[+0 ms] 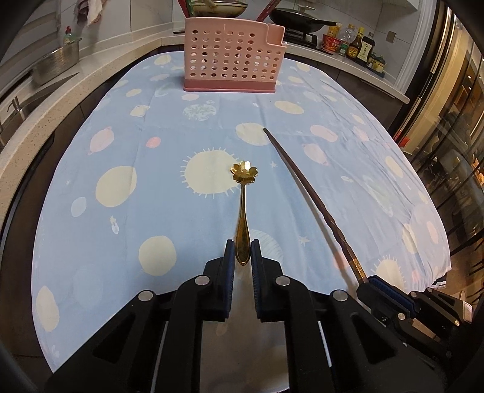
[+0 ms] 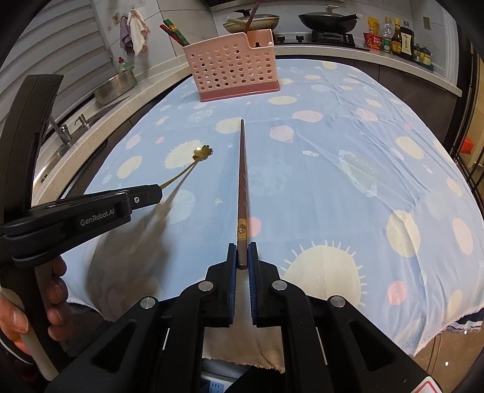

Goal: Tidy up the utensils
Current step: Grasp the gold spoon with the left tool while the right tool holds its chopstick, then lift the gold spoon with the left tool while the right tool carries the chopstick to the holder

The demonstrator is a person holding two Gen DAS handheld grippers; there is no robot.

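Observation:
My left gripper (image 1: 243, 248) is shut on the handle of a gold spoon (image 1: 243, 193) with a flower-shaped bowl, held above the blue tablecloth (image 1: 121, 157). My right gripper (image 2: 242, 252) is shut on the thick end of a dark brown chopstick (image 2: 242, 169) with a gold band, pointing toward the pink perforated utensil holder (image 2: 236, 68). The holder (image 1: 231, 62) stands at the table's far edge with red chopsticks (image 2: 174, 31) in it. The right gripper (image 1: 373, 284) and chopstick (image 1: 305, 187) also show in the left wrist view; the left gripper (image 2: 158, 190) and spoon (image 2: 202, 153) show in the right wrist view.
A kitchen counter wraps behind the table with a steel colander (image 2: 116, 84), a sink tap (image 2: 62, 130), a black wok (image 2: 328, 19) on the stove and sauce bottles (image 2: 393, 39). A glass cabinet (image 1: 447, 151) stands at the right.

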